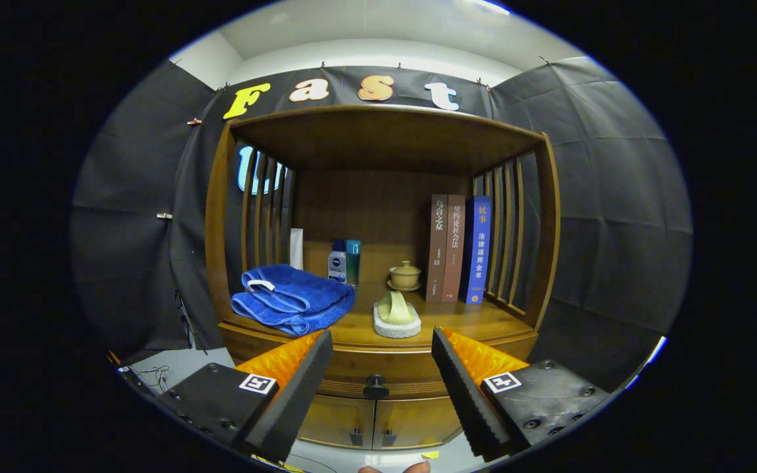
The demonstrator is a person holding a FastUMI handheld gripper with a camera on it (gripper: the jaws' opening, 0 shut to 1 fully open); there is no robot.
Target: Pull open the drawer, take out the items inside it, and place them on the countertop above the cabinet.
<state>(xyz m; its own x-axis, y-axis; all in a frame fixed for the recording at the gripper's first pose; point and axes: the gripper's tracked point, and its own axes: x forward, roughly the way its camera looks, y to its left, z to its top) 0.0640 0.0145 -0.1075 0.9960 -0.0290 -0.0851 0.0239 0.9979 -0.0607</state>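
Both fingers of the gripper (382, 387) stood spread wide with nothing between them, aimed at the front of a wooden cabinet (221, 217). Just ahead of them, in the gap, sat the dark round knob (375, 387) of the drawer (385, 368), whose front lay flush with the cabinet face, so the drawer was closed and whatever it held was hidden. Below it were two small cabinet doors (372, 420) with dark pulls.

Above the drawer, the countertop (477, 322) carried a folded blue towel (293, 299) on its left, a pale green piece on a white pad (397, 315) near the front edge, a lidded ceramic cup on a saucer (405, 274) behind it, two bottles (344, 261) and a white tube (296, 248) toward the back, and three upright books (460, 248) on the right.

This fitted two stages: the gripper lined up to pull the drawer, or the drawer shut again with its contents already among the things on top. Which of those things, if any, came from the drawer could not be told. If the pull lay ahead, it would call for the fingers to advance level, straddle the knob and close on its narrow neck squarely, since a small round knob could slip from an off-centre pinch.
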